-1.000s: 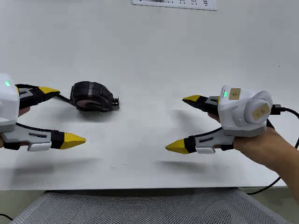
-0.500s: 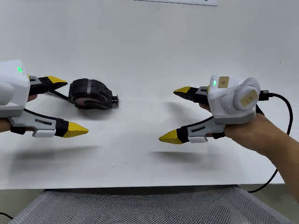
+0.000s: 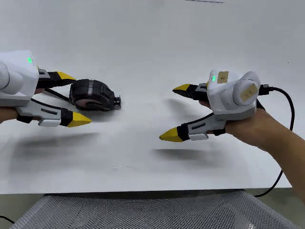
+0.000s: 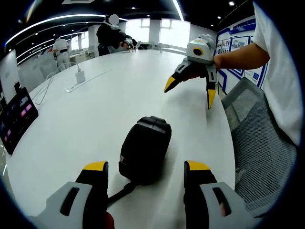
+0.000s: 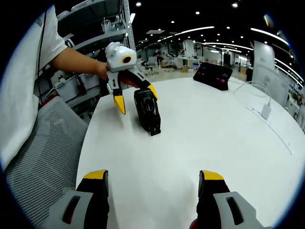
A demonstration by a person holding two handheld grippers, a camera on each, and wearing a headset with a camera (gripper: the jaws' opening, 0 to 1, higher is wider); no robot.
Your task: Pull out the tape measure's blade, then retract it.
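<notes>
A black tape measure [image 3: 93, 95] lies on the white table [image 3: 143, 152], its blade hook pointing right and the blade wound in. My left gripper [image 3: 76, 98] is open, its yellow-tipped jaws standing either side of the case's left end, not touching it. In the left gripper view the tape measure [image 4: 145, 148] sits just ahead, between the jaws of my left gripper [image 4: 146, 167], with a black strap trailing back. My right gripper [image 3: 170, 113] hovers open to the right, well apart from the tape. The right gripper view shows the tape measure [image 5: 147, 109] far ahead of my right gripper [image 5: 152, 175].
A mesh chair [image 3: 143, 212] stands below the table's front edge. A power strip with a charger and cable [image 4: 81, 76] and a dark device [image 4: 19, 114] lie on the far side of the table. The right gripper's cable [image 3: 286, 119] trails off right.
My left gripper has moved right, so its jaws now flank the tape measure's left end. The right gripper has drifted a little left. The tape measure has stayed put.
</notes>
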